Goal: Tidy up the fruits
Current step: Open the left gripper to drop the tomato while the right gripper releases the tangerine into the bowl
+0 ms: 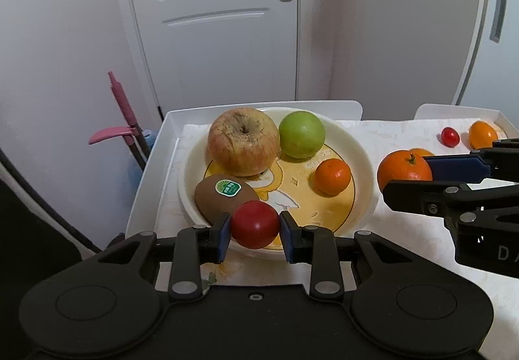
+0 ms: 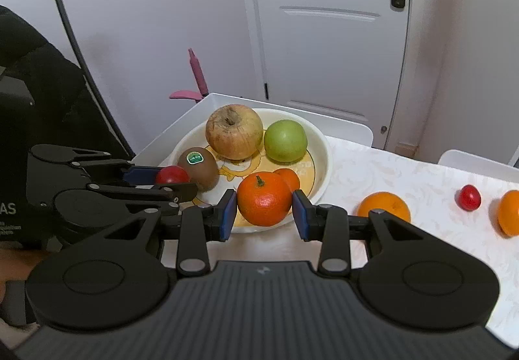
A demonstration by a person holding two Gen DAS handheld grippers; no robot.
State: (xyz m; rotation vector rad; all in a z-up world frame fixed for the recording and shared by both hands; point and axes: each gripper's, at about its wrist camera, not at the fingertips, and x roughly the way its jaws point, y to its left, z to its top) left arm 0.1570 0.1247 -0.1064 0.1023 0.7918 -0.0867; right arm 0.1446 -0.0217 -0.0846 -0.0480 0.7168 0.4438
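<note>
I had the left gripper [image 1: 255, 230] clamped on a small round red tomato [image 1: 255, 224], its blue pads pressing on both sides, and I held it just above the near rim of the shallow cream bowl with a yellow cartoon print [image 1: 363, 159]. The right gripper [image 2: 264, 209] was closed on a bright orange mandarin with a green stalk [image 2: 264, 198], also at the bowl's near edge. I judged both fruits were carried there to be dropped in with the rest — a grip across the widest part kept each from rolling out.

The bowl already held a wrinkled yellow-red apple [image 1: 243, 142] at the back, a smooth green apple [image 1: 301, 134] just beside it, a brown kiwi with a green sticker [image 1: 223, 196] at the near left, and a smaller orange mandarin [image 1: 333, 176] on the right. The bowl itself sat in a white plastic tray [image 1: 152, 172] at the left end of the tabletop [image 2: 405, 172], which was covered with a pale patterned cloth.

Still loose on the cloth — so, I judged, still to be gathered — were another orange fruit [image 2: 384, 206] near the bowl, a small red tomato [image 2: 469, 197] farther right, and one more orange fruit [image 2: 509, 212] at the frame's edge.
</note>
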